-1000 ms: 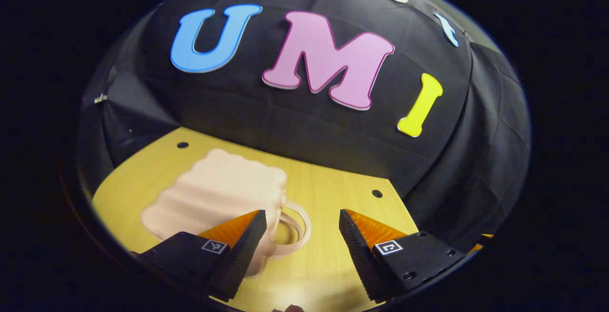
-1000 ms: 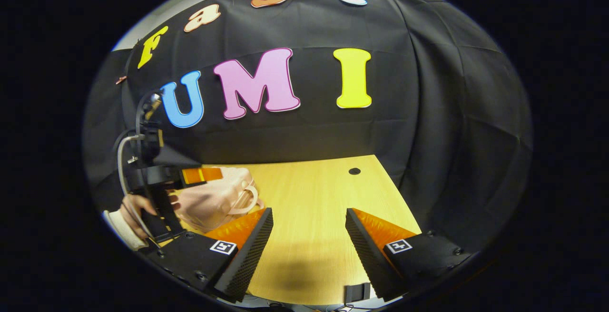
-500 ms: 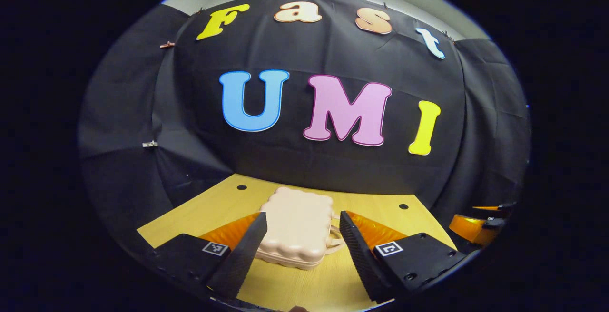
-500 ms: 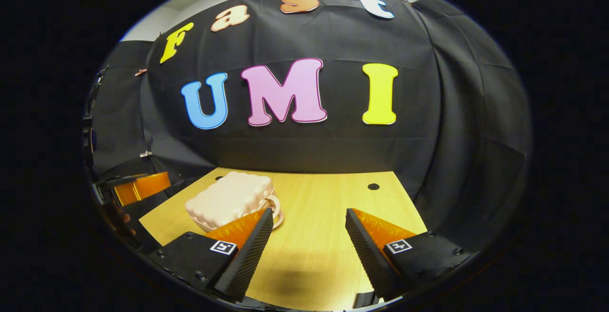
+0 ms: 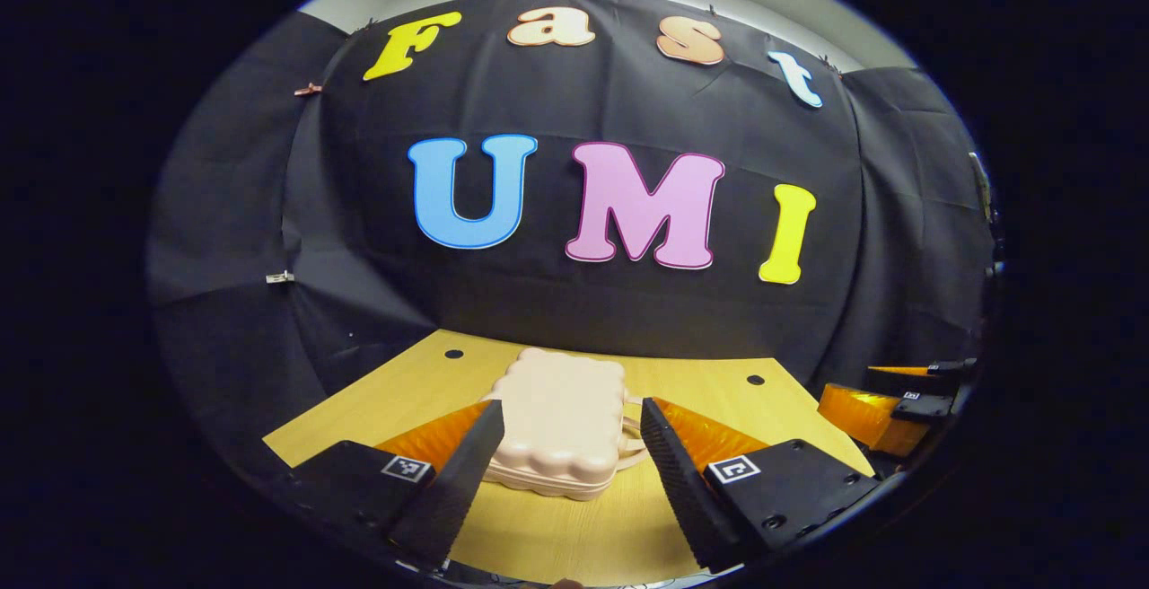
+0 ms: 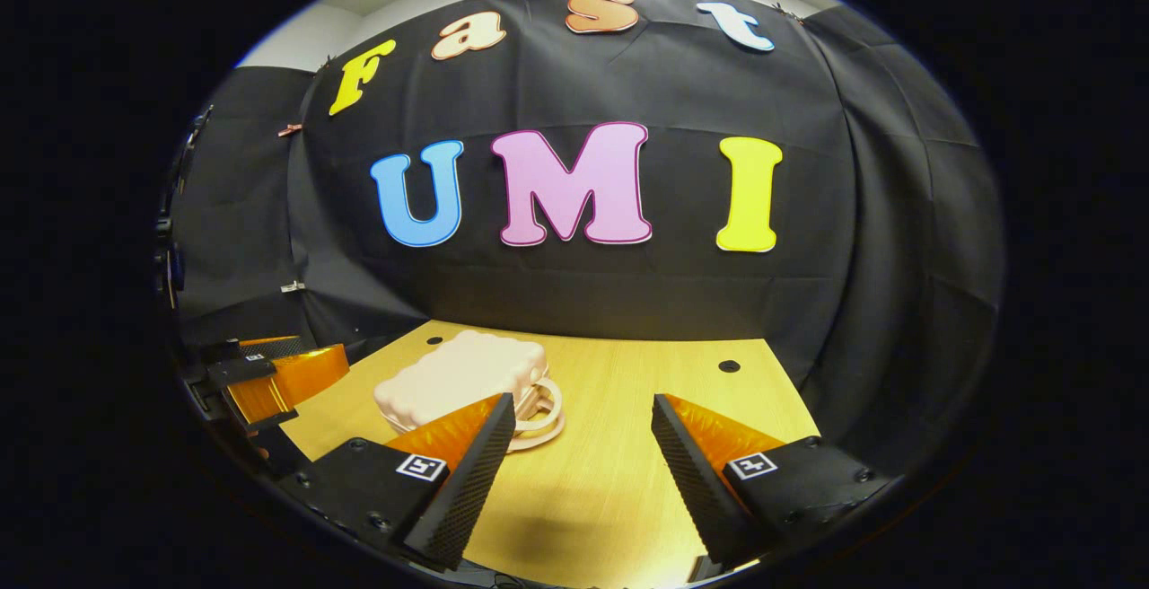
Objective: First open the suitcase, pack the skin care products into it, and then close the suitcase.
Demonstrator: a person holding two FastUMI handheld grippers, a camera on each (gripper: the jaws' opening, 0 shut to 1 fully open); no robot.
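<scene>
Wooden table (image 5: 556,535) with small dark holes near its far edge; one closed pale pink suitcase (image 5: 561,418) lies flat on it.

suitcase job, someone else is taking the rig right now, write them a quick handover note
Left gripper: open, holding nothing, back from the suitcase and pointing at it.
Right gripper: open, holding nothing, over bare table to the right of the case.
The suitcase lies flat on the table, lid shut, its handle toward the right gripper.
I see no skin care products on the table from here, so whether they are already packed can't be told.
Check that first: if they are not inside, open the case, pack them, close it.
</scene>
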